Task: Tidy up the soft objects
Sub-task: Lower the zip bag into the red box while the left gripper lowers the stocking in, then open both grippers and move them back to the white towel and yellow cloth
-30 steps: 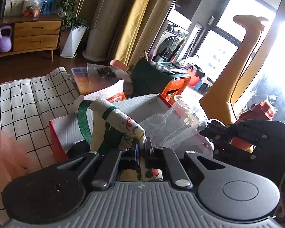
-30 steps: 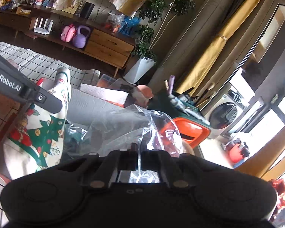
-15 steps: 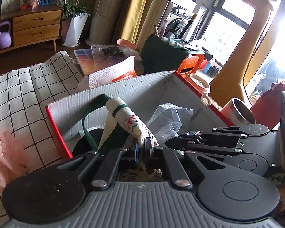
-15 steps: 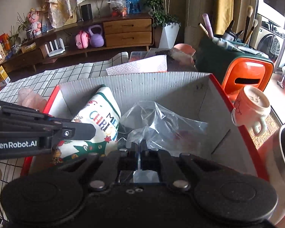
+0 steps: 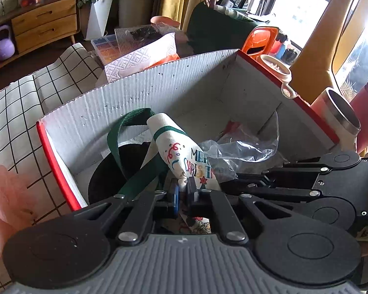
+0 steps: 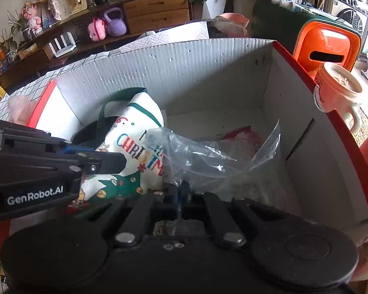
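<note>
Two soft things hang inside the white corrugated red-edged box (image 6: 208,68), the left gripper (image 5: 182,191) clamped on the printed Christmas cloth bag (image 5: 184,156), the right gripper (image 6: 177,191) on the crinkled clear plastic bag (image 6: 208,156), seemingly unreleased; pink mesh puff (image 5: 2,201) remains outside.

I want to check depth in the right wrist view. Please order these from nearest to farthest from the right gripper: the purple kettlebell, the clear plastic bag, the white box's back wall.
1. clear plastic bag, pinched in the right gripper.
2. white box's back wall, behind the bag.
3. purple kettlebell, far back, upper left, by the wooden cabinet.
</note>
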A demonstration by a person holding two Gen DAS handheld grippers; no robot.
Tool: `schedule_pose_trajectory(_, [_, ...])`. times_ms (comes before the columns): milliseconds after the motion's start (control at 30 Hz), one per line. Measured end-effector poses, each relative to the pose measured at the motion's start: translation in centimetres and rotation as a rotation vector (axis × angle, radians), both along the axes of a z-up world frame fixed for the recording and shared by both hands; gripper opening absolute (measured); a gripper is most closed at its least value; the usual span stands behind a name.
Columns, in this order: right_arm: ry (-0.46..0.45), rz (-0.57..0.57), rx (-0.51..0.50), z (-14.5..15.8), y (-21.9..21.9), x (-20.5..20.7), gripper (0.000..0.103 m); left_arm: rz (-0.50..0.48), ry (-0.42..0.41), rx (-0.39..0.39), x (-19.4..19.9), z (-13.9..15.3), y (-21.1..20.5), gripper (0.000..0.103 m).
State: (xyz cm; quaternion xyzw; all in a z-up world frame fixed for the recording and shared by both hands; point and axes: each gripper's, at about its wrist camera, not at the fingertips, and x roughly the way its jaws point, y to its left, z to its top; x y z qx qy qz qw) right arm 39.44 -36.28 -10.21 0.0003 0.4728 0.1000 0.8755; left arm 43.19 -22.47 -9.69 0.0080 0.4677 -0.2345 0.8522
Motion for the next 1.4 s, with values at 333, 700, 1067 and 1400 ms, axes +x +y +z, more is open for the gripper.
schedule_pose_trajectory(333, [-0.017,0.039,-0.006,1.8,-0.2,-1.7,0.019,0.019,0.031,0.063,0.0,-0.2,-0.5,0.012])
schedule_pose_trajectory(700, [-0.073,0.049,0.009,4.6,-1.1,-4.4,0.033,0.043,0.003,-0.048,-1.9,2.5,1.8,0.059])
schedule_pose_trajectory(1067, [-0.157,0.030,0.054,8.0,-1.6,-7.8,0.047,0.056,-0.081,-0.071,-5.9,6.5,4.1,0.063])
schedule_pose_trajectory(1400, [-0.224,0.048,0.085,10.6,-0.5,-12.3,0.064,0.061,-0.131,-0.093,-11.0,9.3,6.6,0.063])
